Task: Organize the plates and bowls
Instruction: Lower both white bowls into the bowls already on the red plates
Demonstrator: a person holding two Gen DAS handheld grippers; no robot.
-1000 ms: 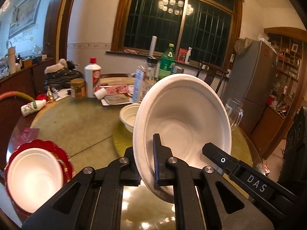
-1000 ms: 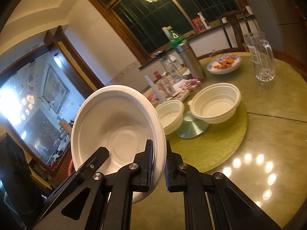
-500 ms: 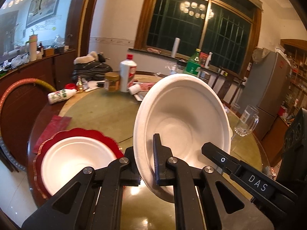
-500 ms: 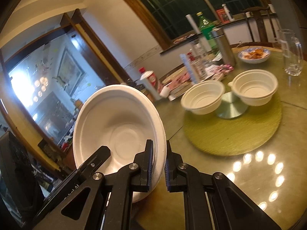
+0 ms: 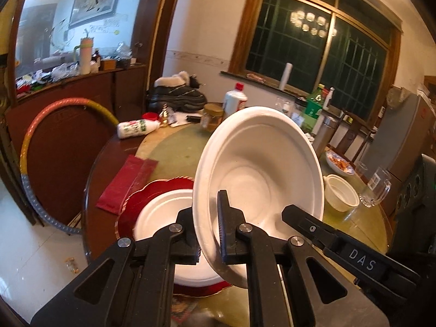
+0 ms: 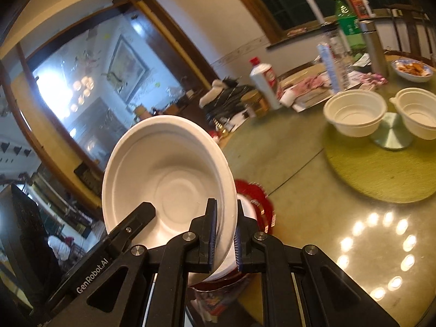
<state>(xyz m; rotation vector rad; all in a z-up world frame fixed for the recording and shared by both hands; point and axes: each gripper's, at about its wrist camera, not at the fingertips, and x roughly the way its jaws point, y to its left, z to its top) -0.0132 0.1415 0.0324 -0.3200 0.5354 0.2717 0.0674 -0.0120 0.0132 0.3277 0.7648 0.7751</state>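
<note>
your left claw is clamped on the near rim of a white bowl, and your right claw pinches the same bowl's rim from the other side, so the bowl stands tilted on edge between them, its empty inside facing the cameras. just beyond and below it, a second white bowl sits empty in a red scalloped plate near the edge of the bench. farther out, two more white bowls rest on a green round mat beside a metal disc, both empty. a blue-rimmed dish holds orange food. a glass mug, bottles and a jar crowd the far side of the bench. behind it are a dark window and a hoop leaning on the cabinet.
</note>
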